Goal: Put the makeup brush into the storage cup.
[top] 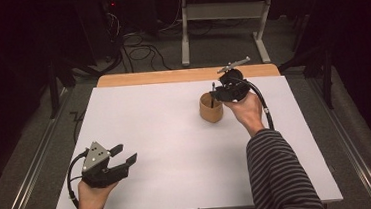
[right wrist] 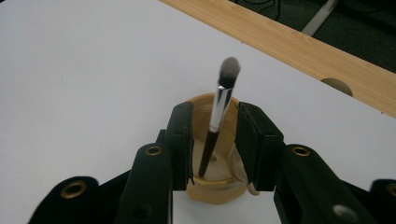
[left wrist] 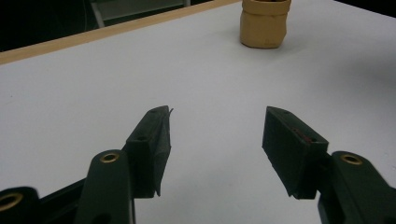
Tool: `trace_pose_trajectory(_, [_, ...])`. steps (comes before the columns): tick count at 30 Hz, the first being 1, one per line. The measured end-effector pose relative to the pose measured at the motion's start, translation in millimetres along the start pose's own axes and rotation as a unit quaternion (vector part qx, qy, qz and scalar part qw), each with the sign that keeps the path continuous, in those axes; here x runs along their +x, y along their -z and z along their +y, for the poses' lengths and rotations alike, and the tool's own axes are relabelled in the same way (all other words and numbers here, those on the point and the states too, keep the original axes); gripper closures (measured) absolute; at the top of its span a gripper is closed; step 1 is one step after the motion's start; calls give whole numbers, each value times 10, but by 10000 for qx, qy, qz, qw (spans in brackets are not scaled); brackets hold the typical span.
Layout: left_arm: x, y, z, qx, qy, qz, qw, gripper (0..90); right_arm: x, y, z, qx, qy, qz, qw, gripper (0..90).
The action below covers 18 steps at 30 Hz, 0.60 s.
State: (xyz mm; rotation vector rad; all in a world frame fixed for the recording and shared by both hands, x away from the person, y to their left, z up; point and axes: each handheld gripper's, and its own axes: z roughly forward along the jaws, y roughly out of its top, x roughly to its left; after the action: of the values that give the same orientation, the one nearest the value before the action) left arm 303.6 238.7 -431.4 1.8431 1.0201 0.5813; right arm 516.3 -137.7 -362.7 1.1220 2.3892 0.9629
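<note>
A tan cup (top: pixel 211 107) stands upright on the white tabletop (top: pixel 177 155), right of centre towards the back. A makeup brush (right wrist: pixel 219 100) with a dark handle, silver ferrule and grey bristles stands in the cup (right wrist: pixel 212 189), bristles up, leaning slightly. My right gripper (right wrist: pixel 215 108) hovers over the cup, and its jaws flank the brush with a gap on each side. In the high view the right gripper (top: pixel 217 96) points down and left into the cup. My left gripper (top: pixel 126 154) rests near the front left, open, with nothing between its jaws (left wrist: pixel 218 112). The cup (left wrist: pixel 264 23) lies far ahead of it.
A wooden strip (top: pixel 171 76) runs along the table's far edge. Beyond it, on the floor, are the white legs of another table (top: pixel 184 39) and loose cables (top: pixel 139 50). A striped sleeve (top: pixel 279 172) comes in at the bottom right.
</note>
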Motion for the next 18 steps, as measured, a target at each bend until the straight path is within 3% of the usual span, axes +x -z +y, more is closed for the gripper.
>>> trace_pose_trajectory(12, [-6, 3, 4, -19, 0, -5, 10000, 422, 11, 233, -27, -268, 82, -9, 9996, 638])
trace_pose_trajectory(18, [-11, -4, 6, -18, -4, -13, 10000, 422, -7, 384, -139, -418, 40, 2, 9991, 641])
